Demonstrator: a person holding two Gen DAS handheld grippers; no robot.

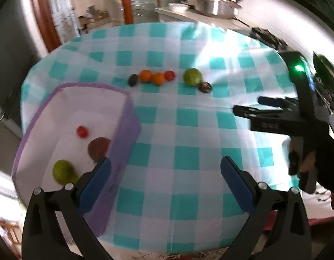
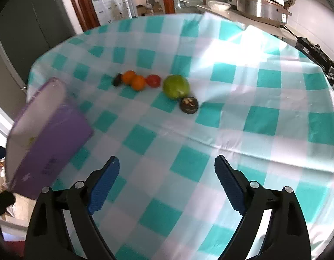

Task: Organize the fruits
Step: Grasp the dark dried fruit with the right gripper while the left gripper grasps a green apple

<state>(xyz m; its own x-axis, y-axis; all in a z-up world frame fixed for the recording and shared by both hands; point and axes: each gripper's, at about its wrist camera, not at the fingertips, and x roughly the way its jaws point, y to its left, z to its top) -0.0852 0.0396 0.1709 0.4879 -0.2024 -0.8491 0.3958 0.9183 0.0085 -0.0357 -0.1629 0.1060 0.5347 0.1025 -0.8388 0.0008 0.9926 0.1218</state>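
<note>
Your left gripper (image 1: 165,165) is spread wide with nothing between its pads, hanging over the near edge of the tablecloth (image 1: 188,130), its left finger in front of the purple bin (image 1: 123,130). Your right gripper (image 2: 167,164) is wide and empty too, over the cloth.

In the bin: a tomato (image 1: 82,131), a brown fruit (image 1: 98,149), a green fruit (image 1: 64,171).

On the cloth, well apart from both grippers, a row: dark fruit (image 2: 117,79), two oranges (image 2: 134,80), tomato (image 2: 153,80), big green fruit (image 2: 176,86), with a dark round fruit (image 2: 189,105) just beside it.
</note>
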